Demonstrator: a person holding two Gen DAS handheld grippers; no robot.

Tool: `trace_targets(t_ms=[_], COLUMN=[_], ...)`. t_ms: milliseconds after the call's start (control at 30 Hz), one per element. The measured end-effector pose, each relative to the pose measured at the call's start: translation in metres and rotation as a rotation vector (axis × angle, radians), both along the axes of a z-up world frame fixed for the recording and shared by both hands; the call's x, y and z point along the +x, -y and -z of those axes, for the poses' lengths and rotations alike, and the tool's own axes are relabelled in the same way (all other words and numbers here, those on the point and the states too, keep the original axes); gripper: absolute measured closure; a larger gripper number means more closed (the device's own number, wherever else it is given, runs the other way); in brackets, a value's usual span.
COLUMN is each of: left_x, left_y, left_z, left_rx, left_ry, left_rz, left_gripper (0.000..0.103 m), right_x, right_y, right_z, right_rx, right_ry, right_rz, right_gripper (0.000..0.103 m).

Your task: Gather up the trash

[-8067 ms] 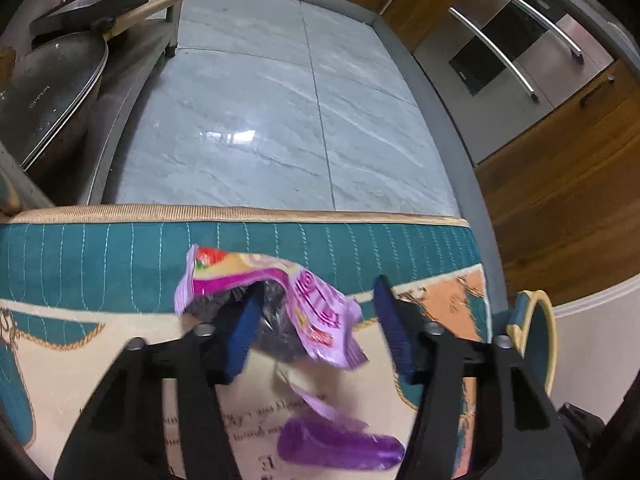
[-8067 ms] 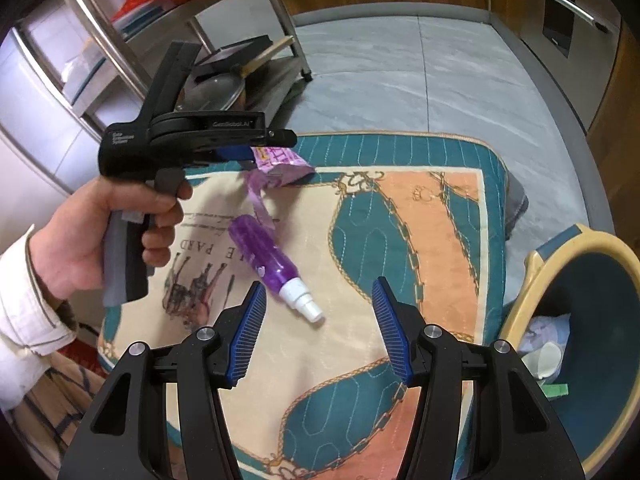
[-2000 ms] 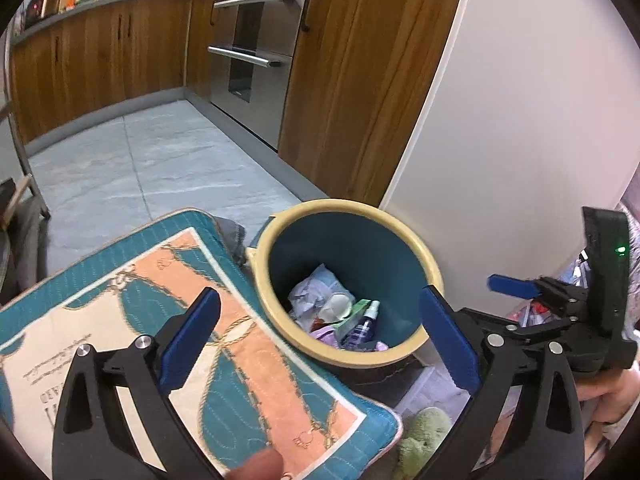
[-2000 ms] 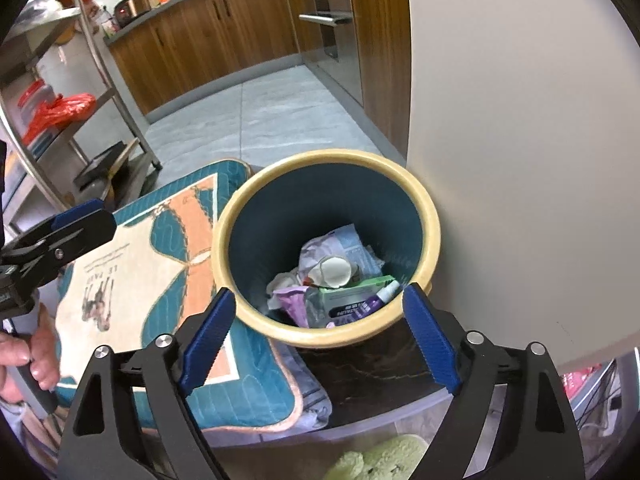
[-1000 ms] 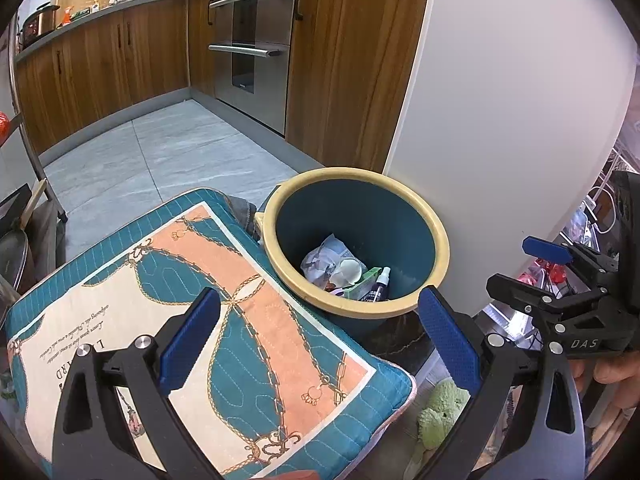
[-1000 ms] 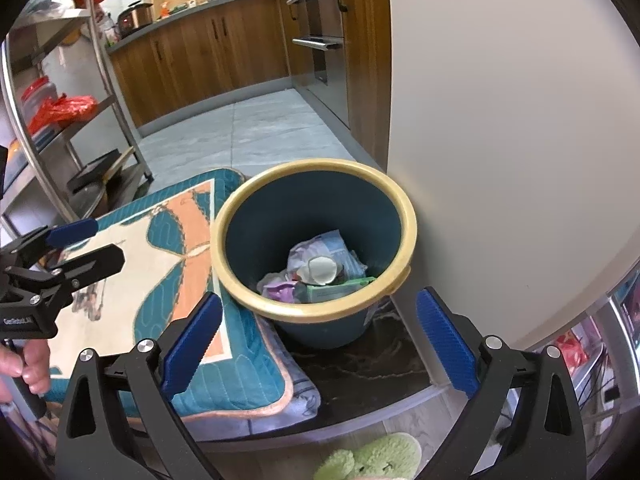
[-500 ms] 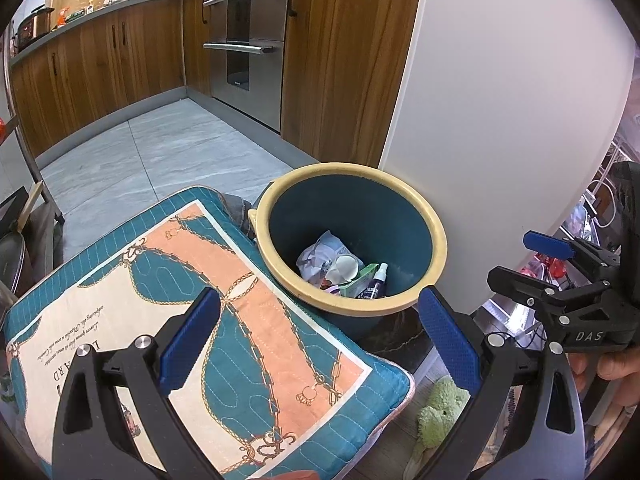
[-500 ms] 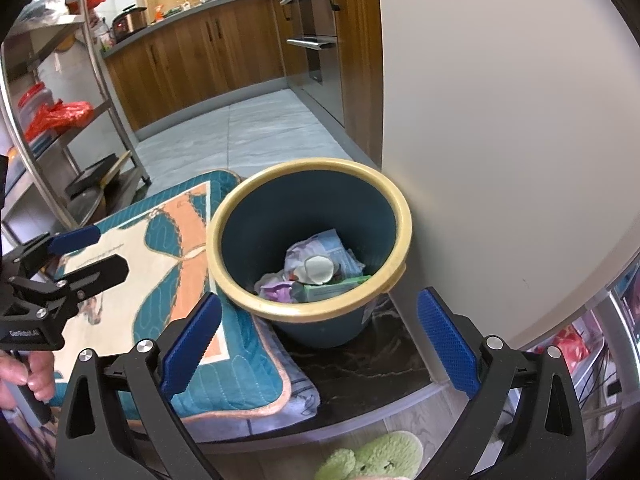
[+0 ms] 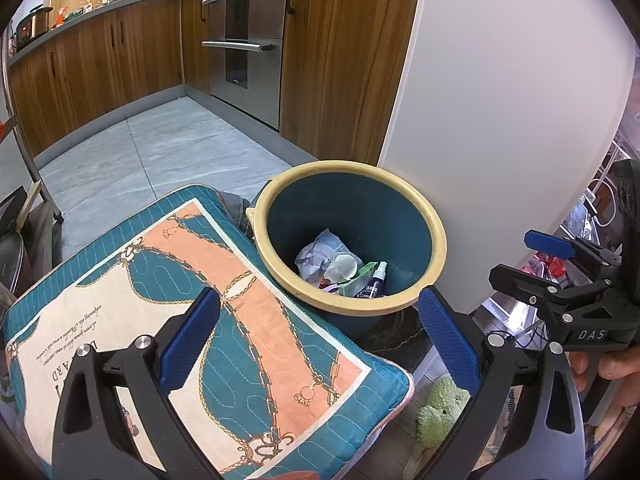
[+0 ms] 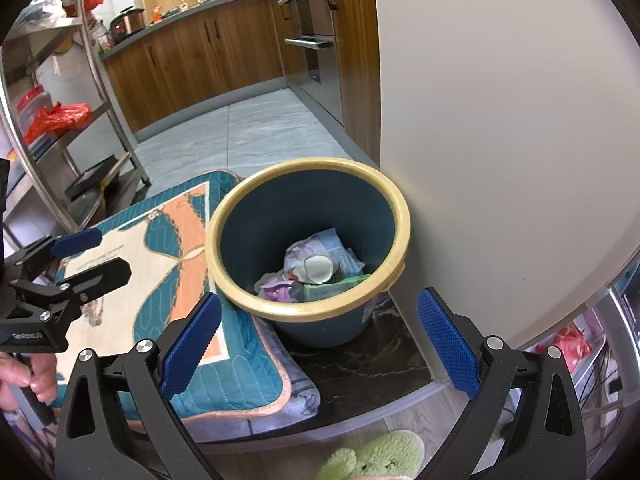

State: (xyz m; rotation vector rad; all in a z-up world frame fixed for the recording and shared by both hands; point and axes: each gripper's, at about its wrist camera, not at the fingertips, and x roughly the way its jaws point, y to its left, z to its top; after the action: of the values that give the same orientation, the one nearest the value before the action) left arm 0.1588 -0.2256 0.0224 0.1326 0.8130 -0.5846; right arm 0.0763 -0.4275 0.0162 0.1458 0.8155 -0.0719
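Left claw (image 9: pixel 316 332) is gaping wide, gripping nothing, blue pads (image 9: pixel 188 340) hanging over the cushion edge and bin rim. Right claw (image 10: pixel 318 338) is also spread wide and carrying nothing, hovering in front of the bin. Trash is sitting at the bottom of the teal bin (image 9: pixel 434 228) with the yellow rim: crumpled paper (image 9: pixel 320 250), a white round lid-like piece (image 9: pixel 346 266), a green packet (image 9: pixel 356 284), a purple spray bottle (image 9: pixel 376 280) leaning upright against the inner wall, and a purple wrapper (image 10: pixel 276 290) showing in the right wrist view. Bin is standing on a dark marble ledge (image 10: pixel 360 364), touching a white wall panel (image 9: pixel 500 120) behind it. Just beside it a teal and orange patterned cushion (image 9: pixel 200 280) is lying flat, its corner pressing against the bin. A green plush toy (image 9: pixel 438 404) is lying on the floor below the ledge. A person's hand (image 10: pixel 28 376) is gripping the left claw's handle. Wooden cabinets (image 9: pixel 120 52) and an oven (image 9: pixel 244 40) are standing further back across the grey tiled floor (image 9: pixel 160 148); a metal rack (image 10: pixel 60 100) is standing left.
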Motion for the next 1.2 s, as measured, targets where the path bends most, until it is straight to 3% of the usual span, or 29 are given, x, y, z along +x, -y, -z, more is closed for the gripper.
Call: trace_targets(t_ms=[1200], left_x=[0.0006], left_y=[-0.0035], left_z=[0.0059], left_rx=[-0.003], left_ry=[-0.015], left_rz=[0.009], left_gripper=[0.005], right_x=[-0.0005], right_y=[0.0006], right_z=[0.0000], right_rx=[0.004], right_ry=[-0.001], right_rz=[0.001], right_gripper=[0.005])
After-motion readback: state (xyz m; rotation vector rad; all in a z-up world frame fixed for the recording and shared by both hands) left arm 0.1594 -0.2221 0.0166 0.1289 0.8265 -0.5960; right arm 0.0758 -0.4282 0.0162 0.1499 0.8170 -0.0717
